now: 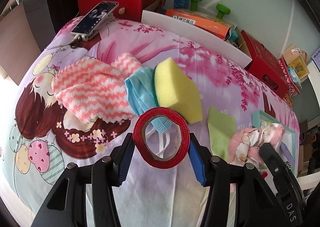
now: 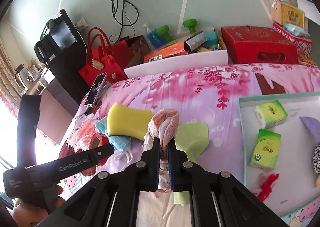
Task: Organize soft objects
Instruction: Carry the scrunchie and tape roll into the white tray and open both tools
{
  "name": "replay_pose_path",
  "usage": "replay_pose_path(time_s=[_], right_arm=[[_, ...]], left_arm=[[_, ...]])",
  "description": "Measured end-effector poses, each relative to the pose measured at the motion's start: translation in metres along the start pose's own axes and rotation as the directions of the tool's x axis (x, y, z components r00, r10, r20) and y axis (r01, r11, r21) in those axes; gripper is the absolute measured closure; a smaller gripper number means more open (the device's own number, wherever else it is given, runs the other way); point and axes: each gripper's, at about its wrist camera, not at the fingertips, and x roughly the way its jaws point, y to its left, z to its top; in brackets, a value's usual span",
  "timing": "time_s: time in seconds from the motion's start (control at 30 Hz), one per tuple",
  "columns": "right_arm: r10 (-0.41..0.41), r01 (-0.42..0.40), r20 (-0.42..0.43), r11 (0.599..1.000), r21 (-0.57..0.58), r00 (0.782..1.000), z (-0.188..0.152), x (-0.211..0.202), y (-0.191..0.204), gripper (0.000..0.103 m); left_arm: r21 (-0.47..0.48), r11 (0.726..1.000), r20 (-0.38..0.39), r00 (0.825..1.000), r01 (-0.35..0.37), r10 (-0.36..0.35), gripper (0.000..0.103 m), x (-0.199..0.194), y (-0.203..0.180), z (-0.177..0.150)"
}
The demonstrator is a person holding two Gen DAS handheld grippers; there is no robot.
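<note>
The left claw [image 1: 161, 147] straddles the red tape roll [image 1: 161, 137], blue pads at its sides, apparently pinching it above the bed [image 1: 140, 187]; lift straight to avoid snagging the blue face mask [image 1: 140, 91] beneath. Nearby lie the striped towel [image 1: 90, 91] and yellow sponge [image 1: 176, 89]. The right claw [image 2: 164, 145] squeezes a pink floral cloth [image 2: 165, 125]; carry it right, over the green cloth [image 2: 195, 139], into the tray [image 2: 243, 143] beside the tissue packs [image 2: 265, 149].
</note>
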Motion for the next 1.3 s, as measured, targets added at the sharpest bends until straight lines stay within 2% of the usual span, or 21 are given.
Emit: replay_pose_path(time_s=[0.13, 0.27, 0.53, 0.67, 0.77, 0.9, 1.0, 1.13, 1.3], right_arm=[[-0.013, 0.013, -0.010, 1.000, 0.007, 1.000, -0.001, 0.002, -0.004, 0.095], [-0.024, 0.023, 0.020, 0.999, 0.029, 1.000, 0.002, -0.008, -0.014, 0.095], [-0.157, 0.142, 0.085, 0.976, 0.162, 0.984, 0.007, -0.041, -0.070, 0.095], [-0.254, 0.223, 0.107, 0.945, 0.239, 0.961, 0.006, -0.064, -0.105, 0.095], [-0.326, 0.278, 0.122, 0.913, 0.300, 0.938, 0.006, -0.082, -0.129, 0.095], [-0.413, 0.351, 0.120, 0.868, 0.350, 0.903, 0.002, -0.100, -0.152, 0.095], [-0.462, 0.397, 0.108, 0.841, 0.367, 0.880, -0.001, -0.108, -0.166, 0.095], [-0.493, 0.425, 0.083, 0.814, 0.395, 0.866, -0.007, -0.113, -0.183, 0.095], [-0.497, 0.433, 0.062, 0.804, 0.407, 0.866, -0.013, -0.115, -0.195, 0.095]], left_arm=[[0.008, 1.000, 0.014, 1.000, -0.002, 0.002, 0.048, -0.004, -0.004, 0.000], [0.028, 1.000, 0.020, 1.000, -0.004, 0.003, 0.048, -0.005, -0.012, -0.001], [0.111, 0.994, 0.054, 0.998, 0.007, -0.013, 0.048, -0.016, -0.052, -0.008], [0.179, 0.983, 0.055, 0.998, 0.032, -0.042, 0.048, -0.018, -0.084, -0.014], [0.233, 0.970, 0.048, 0.995, 0.073, -0.087, 0.048, -0.018, -0.112, -0.021], [0.317, 0.938, 0.025, 0.988, 0.140, -0.156, 0.048, -0.016, -0.151, -0.033], [0.373, 0.913, 0.003, 0.984, 0.166, -0.180, 0.048, -0.013, -0.175, -0.043], [0.432, 0.874, -0.047, 0.973, 0.223, -0.225, 0.048, -0.006, -0.203, -0.058], [0.495, 0.835, -0.081, 0.969, 0.241, -0.232, 0.048, 0.007, -0.231, -0.076]])
